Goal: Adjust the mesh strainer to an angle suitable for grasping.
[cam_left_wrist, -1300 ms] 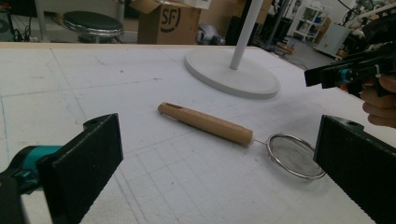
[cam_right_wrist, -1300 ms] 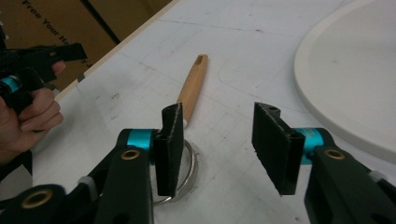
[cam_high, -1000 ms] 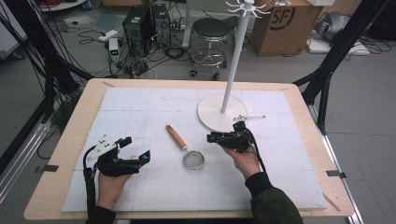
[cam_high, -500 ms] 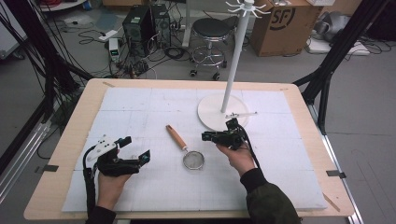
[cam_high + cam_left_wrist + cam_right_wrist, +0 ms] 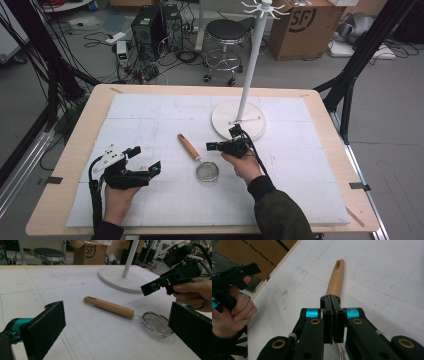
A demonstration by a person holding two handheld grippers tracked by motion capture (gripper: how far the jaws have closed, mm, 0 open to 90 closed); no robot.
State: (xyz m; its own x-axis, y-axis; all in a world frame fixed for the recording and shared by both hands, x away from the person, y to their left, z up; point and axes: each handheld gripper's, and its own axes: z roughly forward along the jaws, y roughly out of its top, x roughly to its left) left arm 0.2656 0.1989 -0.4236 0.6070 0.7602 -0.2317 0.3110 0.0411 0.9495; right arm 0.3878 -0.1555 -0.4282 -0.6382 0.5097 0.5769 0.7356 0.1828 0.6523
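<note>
The table point(image 5: 320, 107), a pale wooden top under a white foam mat point(image 5: 150, 120), carries everything here. Toward its far side stands a white rack stand point(image 5: 250, 70), a tall pole rising from a round flat base, and it serves as the landmark for the rest.

Nearer the person than the stand's base, and to its left in the high view, lies the strainer point(image 5: 196, 158): a small wire-mesh bowl with a wooden handle point(image 5: 336, 277), flat on the mat, handle pointing away from the person and the bowl on the near side.

The right gripper point(image 5: 214, 146) hovers just in front of the stand's base, directly beside the strainer's neck, pointing left toward it. Its jaws have just been closing and now sit pressed together with nothing between them; in the right gripper view the wooden handle runs on beyond the tips and the wire rim shows beneath them.

The left gripper point(image 5: 145, 161) rests well to the left of the stand, apart from the strainer, with its jaws spread wide and nothing between them.
</note>
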